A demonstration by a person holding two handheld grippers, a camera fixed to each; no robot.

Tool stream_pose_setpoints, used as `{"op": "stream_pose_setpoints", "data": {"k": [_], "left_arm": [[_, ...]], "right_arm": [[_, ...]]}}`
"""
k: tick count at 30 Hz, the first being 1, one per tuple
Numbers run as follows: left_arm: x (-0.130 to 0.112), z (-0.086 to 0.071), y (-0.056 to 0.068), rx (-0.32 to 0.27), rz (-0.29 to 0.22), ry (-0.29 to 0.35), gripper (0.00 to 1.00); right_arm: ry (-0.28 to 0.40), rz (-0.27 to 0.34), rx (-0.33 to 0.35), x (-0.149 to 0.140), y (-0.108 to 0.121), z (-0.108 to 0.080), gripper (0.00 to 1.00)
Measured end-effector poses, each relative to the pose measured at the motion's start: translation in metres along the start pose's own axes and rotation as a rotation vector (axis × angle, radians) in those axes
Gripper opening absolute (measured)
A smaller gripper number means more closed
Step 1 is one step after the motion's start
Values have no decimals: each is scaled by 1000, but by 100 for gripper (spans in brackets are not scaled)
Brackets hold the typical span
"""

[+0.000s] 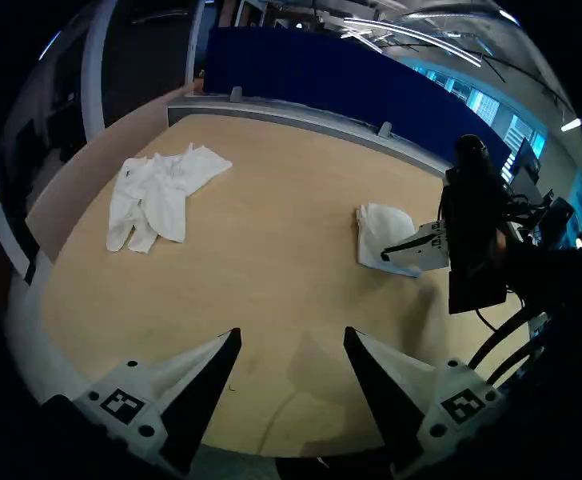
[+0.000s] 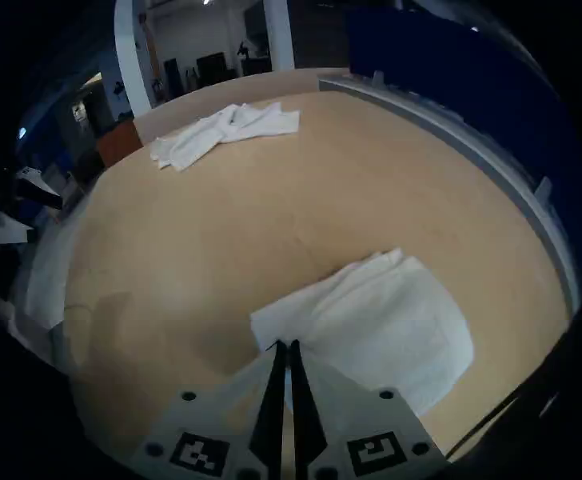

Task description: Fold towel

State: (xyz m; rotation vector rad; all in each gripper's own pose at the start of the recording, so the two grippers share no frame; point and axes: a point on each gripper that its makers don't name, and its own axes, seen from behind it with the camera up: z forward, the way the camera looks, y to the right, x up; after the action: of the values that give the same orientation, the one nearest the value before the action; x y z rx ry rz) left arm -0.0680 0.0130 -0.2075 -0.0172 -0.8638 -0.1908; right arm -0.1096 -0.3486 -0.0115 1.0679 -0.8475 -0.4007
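Station status, view by view.
Left gripper view: your left gripper [image 1: 291, 352], jaws wide, hangs over the worktop [image 1: 291, 200]; a crumpled towel [image 1: 159, 196] lies far left. Right gripper view: your right gripper [image 2: 285, 352], jaws almost closed, meets the folded towel [image 2: 379, 320] at its near edge.

— Are we reading any words or numbers here?
— No, we are finding none. We are only seeing black-and-white square markers [image 1: 123, 404] on the left gripper [image 1: 291, 332], and we are spotting the same kind on the right gripper [image 2: 286, 346].
— Are we making out letters in them?
— No, we are seeing block patterns only, nothing legible.
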Motion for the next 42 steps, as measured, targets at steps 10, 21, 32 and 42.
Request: {"op": "stream_pose_setpoints", "data": {"k": [10, 21, 32, 42], "left_arm": [[4, 5, 1, 0, 18, 0, 95], [8, 7, 1, 5, 29, -1, 95], [10, 13, 6, -5, 38, -8, 95], [13, 19, 15, -25, 44, -10, 96]], "right_arm": [[34, -10, -17, 6, 3, -8, 50], [84, -6, -64, 4, 8, -29, 100], [89, 150, -204, -22, 29, -45, 100], [37, 248, -276, -66, 31, -54, 100]]}}
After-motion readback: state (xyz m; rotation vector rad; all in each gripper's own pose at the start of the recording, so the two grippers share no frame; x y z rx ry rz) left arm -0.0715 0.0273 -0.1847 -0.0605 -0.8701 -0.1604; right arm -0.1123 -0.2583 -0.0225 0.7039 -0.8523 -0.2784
